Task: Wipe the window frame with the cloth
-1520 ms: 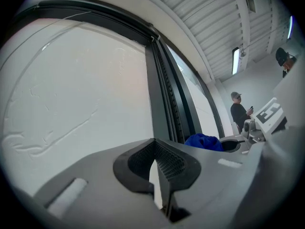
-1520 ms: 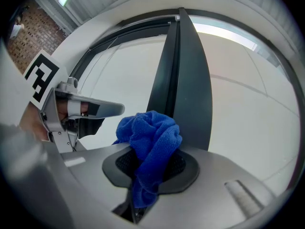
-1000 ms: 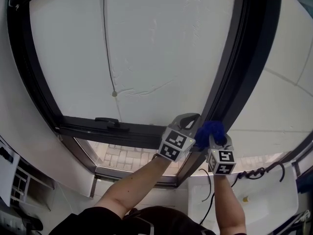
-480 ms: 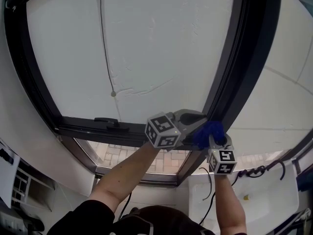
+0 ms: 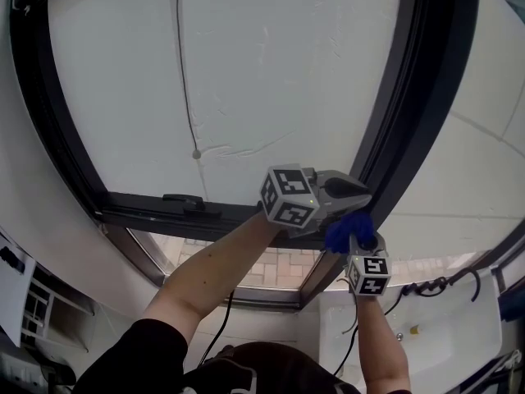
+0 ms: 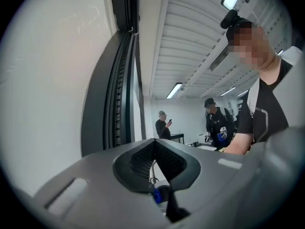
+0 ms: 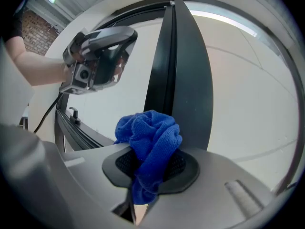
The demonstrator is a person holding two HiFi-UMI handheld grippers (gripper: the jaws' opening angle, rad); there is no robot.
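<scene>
item 1, window frame [image 5: 410,113]: dark upright post, leaning in the head view, meeting a dark horizontal bar at its foot. all places below are given from this post.

item 2, cloth [image 7: 151,137]: blue, knit-textured, bunched into a ball. it sits at the lower part of the post, before its front face, bulging above the pads. whether it presses on the metal cannot be told.

item 3, right tool [image 7: 150,173]: pinching the cloth, with a tail of fabric hanging down between the two pads. held below the post's lower end and pointing up at it. its marker cube [image 5: 368,276] is on the side nearest the person.

item 4, left tool [image 6: 156,151]: pressed together, pads meeting at the tip, nothing between them. held just left of the post and just above the cloth, tip toward the post. its own marker cube [image 5: 289,197] lies further left, at the end of a bare forearm [image 5: 213,269].

item 5, pane [image 5: 271,72]: pale, opaque, left of the post. a thin cord [image 5: 196,153] hangs down it, ending in a small bead.

item 6, handle [image 5: 190,203]: dark, on the horizontal bar, well left of the post.

item 7, brick paving [image 5: 275,268]: seen through the lower glass, below the bar and left of the post's foot.

item 8, wall [image 5: 484,154]: white, right of the post.

item 9, cable [image 5: 426,288]: black, looped, below and right of the post's foot.

item 10, two people [image 6: 163,124]: standing far back in the room, right of the post in the left gripper view, under ceiling lights [image 6: 175,90].
</scene>
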